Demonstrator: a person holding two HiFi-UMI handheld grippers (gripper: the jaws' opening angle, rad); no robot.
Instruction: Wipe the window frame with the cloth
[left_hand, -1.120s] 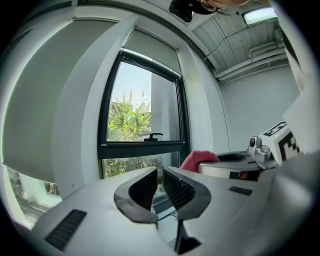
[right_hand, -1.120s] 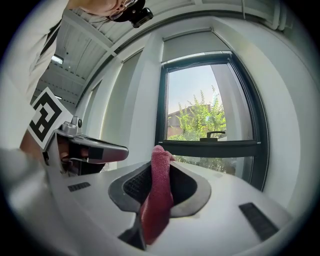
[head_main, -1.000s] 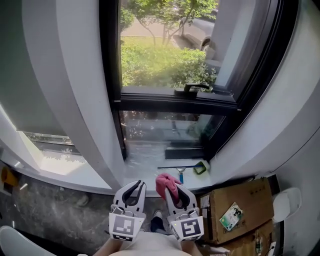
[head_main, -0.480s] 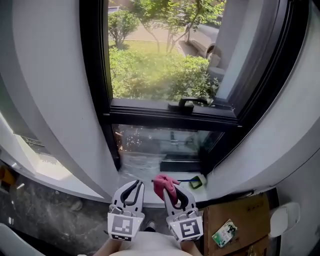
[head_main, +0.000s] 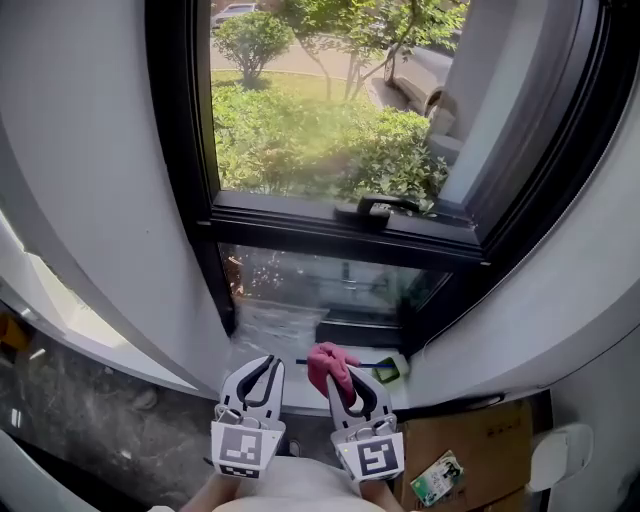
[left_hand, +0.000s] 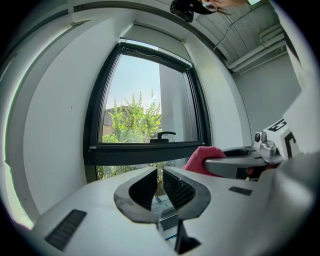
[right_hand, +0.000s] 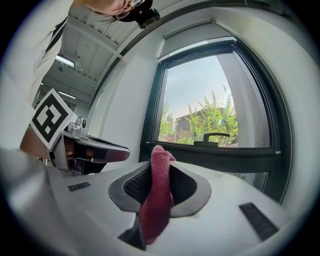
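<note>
Where right gripper (right_hand: 159, 174) clamps, cloth (right_hand: 156, 205) partly hidden

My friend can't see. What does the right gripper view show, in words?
The right gripper pinches a pink cloth between its jaws, facing a black window frame with a handle. Green trees and sky show outside; the left gripper is alongside.
</note>
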